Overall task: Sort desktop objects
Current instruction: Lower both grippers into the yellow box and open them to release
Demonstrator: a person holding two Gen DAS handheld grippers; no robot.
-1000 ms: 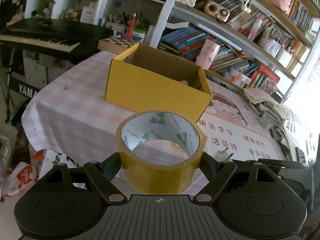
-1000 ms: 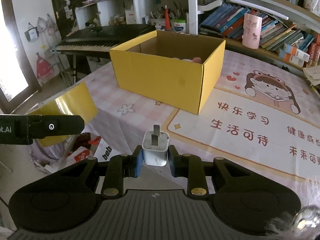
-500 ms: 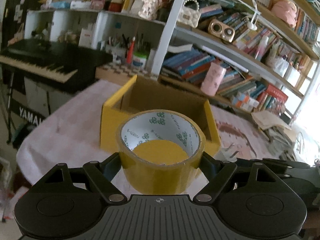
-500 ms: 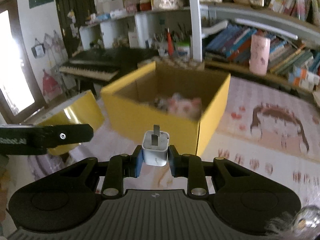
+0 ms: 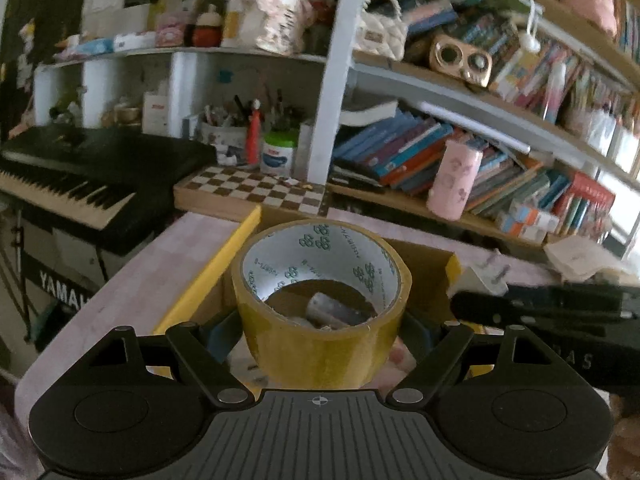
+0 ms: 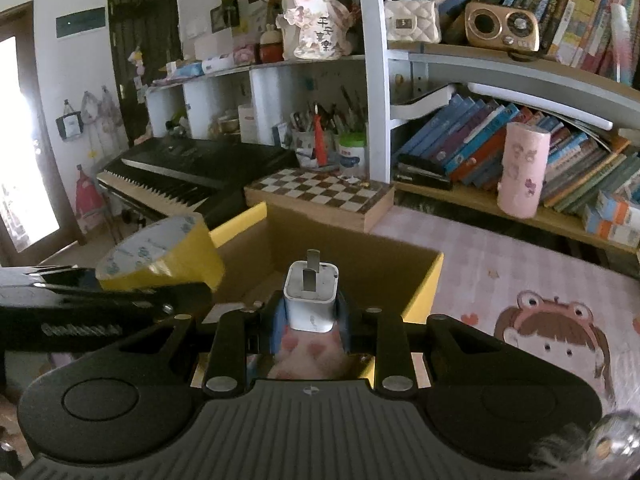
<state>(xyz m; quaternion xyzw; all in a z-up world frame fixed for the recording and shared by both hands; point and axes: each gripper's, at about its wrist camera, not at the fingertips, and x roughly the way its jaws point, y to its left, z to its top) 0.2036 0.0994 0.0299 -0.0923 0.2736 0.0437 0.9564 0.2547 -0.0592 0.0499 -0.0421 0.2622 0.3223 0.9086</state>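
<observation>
— Left wrist view: where is the tape roll (image 5: 322, 300) held?
— Clamped in the left gripper (image 5: 322, 328), directly over the yellow box (image 5: 208, 276).
— And the charger (image 6: 311, 296)?
— Pinched by the right gripper (image 6: 310, 320), likewise above the opening.

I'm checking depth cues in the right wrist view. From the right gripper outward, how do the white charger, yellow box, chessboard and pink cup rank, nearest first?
1. White charger: clamped in the right gripper.
2. Yellow box: just below and ahead, open.
3. Chessboard: beyond the box's far wall, centre.
4. Pink cup: on the low shelf, far right; its depth against the chessboard is close, so that order is less sure.
</observation>
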